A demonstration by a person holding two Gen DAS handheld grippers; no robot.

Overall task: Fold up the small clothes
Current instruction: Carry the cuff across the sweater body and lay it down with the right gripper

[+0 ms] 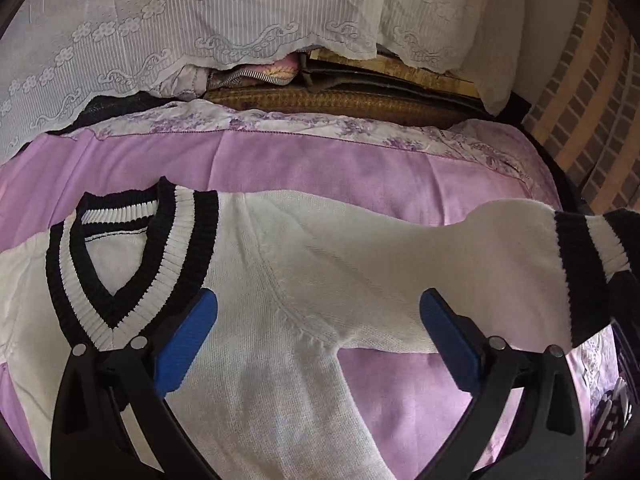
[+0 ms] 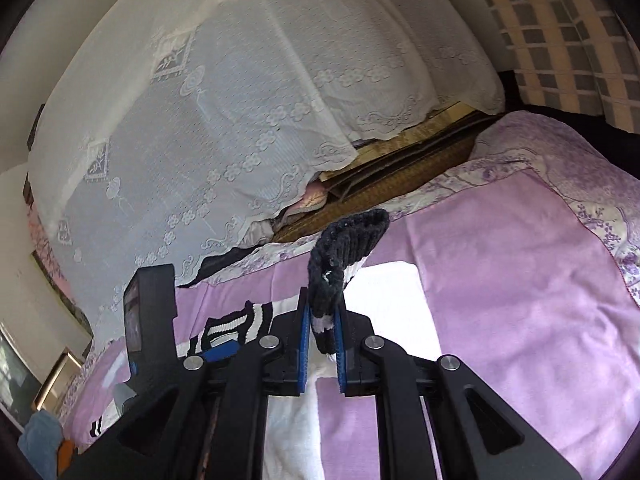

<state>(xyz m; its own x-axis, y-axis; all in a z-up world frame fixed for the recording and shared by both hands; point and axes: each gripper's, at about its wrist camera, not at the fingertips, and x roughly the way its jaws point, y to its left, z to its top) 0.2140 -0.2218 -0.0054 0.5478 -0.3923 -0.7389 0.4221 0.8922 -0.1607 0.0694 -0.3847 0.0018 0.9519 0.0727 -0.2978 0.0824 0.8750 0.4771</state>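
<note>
While the lilac bedspread (image 1: 320, 168) stretches smooth and soft across the bed beyond both sets of fingers, a white lace cloth (image 1: 120, 40) with a flower pattern and scalloped hem drapes over the pile at the far side, with a woven brown mat (image 1: 340, 106) showing under its edge. A floral border (image 1: 280, 124) in purple and white runs along the far edge of the spread.

Spread flat on the lilac cloth lies the white knit sweater (image 1: 280, 280), fine-ribbed in its body, with a thick V-shaped collar (image 1: 120, 264) banded in black and white. Its chest lies directly under and between the fingers of the left gripper (image 1: 318, 312), whose blue textured pads (image 1: 188, 344) stand wide apart, released and clasping nothing; the V-neck sits just outside the left-hand finger. One sleeve (image 1: 460, 248) lifts off the bed past the right-hand finger, rising toward its striped cuff (image 1: 584, 240).

That cuff (image 2: 344, 260), chunky black rib with a white band, is pinched between the blue pads of the right gripper (image 2: 322, 344), which is clenched tight on it; the dark end of the cuff flops above the fingertips. Below those fingers the white sleeve hangs down toward the spread.
</note>
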